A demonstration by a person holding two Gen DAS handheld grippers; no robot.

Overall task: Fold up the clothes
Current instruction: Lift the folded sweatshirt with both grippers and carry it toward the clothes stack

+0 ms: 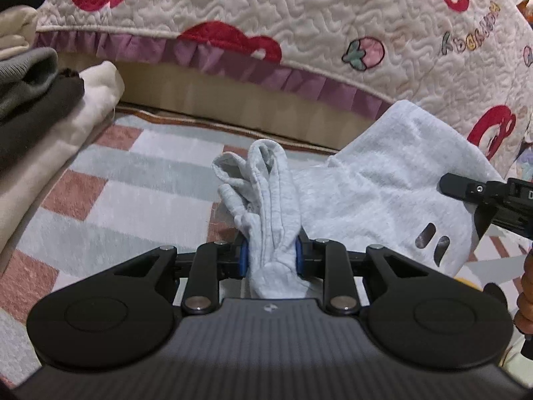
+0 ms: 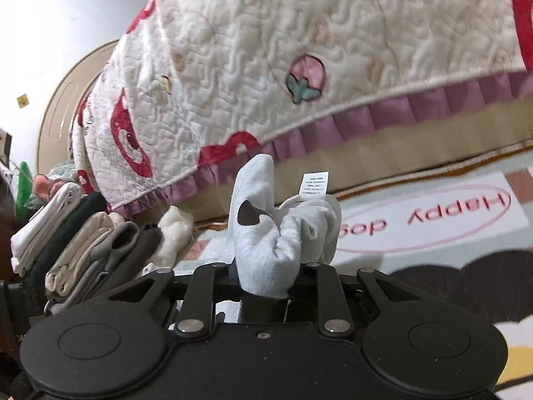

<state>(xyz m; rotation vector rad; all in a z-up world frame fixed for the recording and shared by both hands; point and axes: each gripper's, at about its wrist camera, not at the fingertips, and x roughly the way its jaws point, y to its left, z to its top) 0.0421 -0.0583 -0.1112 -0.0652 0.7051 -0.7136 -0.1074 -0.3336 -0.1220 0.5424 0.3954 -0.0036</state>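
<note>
A light grey garment (image 1: 383, 193) hangs between both grippers above the rug. My left gripper (image 1: 271, 258) is shut on a bunched, rolled edge of it, the blue pads pressing the cloth from both sides. In the right wrist view my right gripper (image 2: 266, 275) is shut on another bunched part of the grey garment (image 2: 260, 233), where a white care label (image 2: 314, 185) stands up. The right gripper's black body (image 1: 493, 200) shows at the right edge of the left wrist view, behind the cloth.
A stack of folded clothes (image 1: 36, 106) in grey, dark and cream sits at the left; the same stack (image 2: 76, 233) lies left in the right wrist view. A quilted bedspread (image 1: 266, 26) with a purple frill hangs behind. The checked rug (image 1: 133, 183) has a "Happy dog" patch (image 2: 433, 216).
</note>
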